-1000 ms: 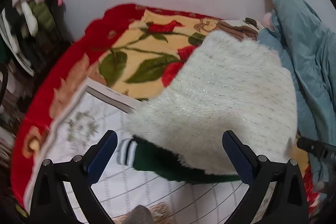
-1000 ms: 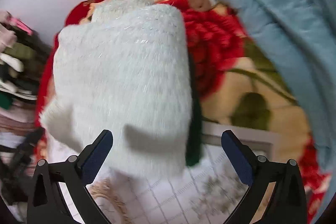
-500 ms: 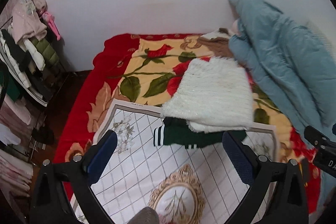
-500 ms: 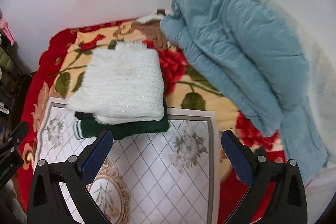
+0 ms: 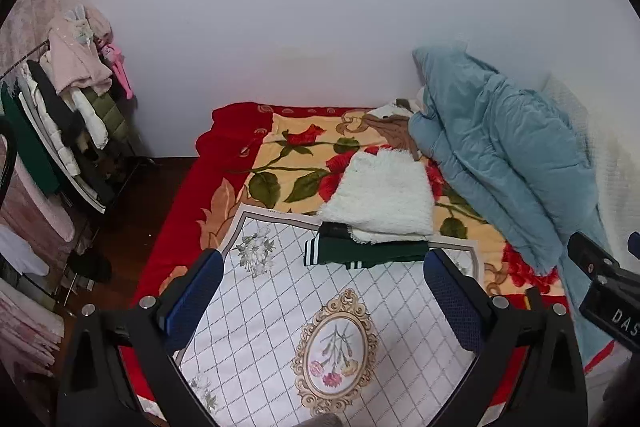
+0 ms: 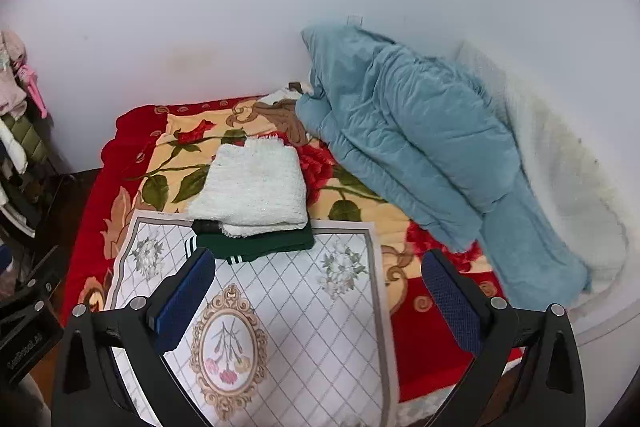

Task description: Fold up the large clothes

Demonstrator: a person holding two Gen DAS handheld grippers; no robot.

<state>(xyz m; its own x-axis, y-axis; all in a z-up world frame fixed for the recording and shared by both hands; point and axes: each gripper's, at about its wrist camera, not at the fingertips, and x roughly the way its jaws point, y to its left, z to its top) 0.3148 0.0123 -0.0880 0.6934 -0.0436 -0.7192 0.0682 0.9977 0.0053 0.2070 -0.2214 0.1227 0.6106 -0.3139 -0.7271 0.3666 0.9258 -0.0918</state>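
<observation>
A folded fluffy white sweater (image 5: pixel 380 197) (image 6: pixel 250 191) lies on top of a folded dark green garment with white stripes (image 5: pixel 360 253) (image 6: pixel 256 245), at the far edge of a white patterned mat (image 5: pixel 312 311) (image 6: pixel 288 315) on the bed. My left gripper (image 5: pixel 324 291) is open and empty, held back above the mat, well short of the stack. My right gripper (image 6: pixel 316 287) is open and empty too, also above the mat. The right gripper's body shows at the right edge of the left wrist view (image 5: pixel 604 287).
The bed has a red floral blanket (image 5: pixel 288 163) (image 6: pixel 168 155). A rumpled blue quilt (image 5: pixel 500 163) (image 6: pixel 412 143) lies at the right against the white wall. A clothes rack full of garments (image 5: pixel 60 115) stands left of the bed, over dark floor (image 5: pixel 140 211).
Both grippers have pulled back and up from the white sweater, which a second ago filled both views. The folded stack has stayed in place on the mat's far edge.
</observation>
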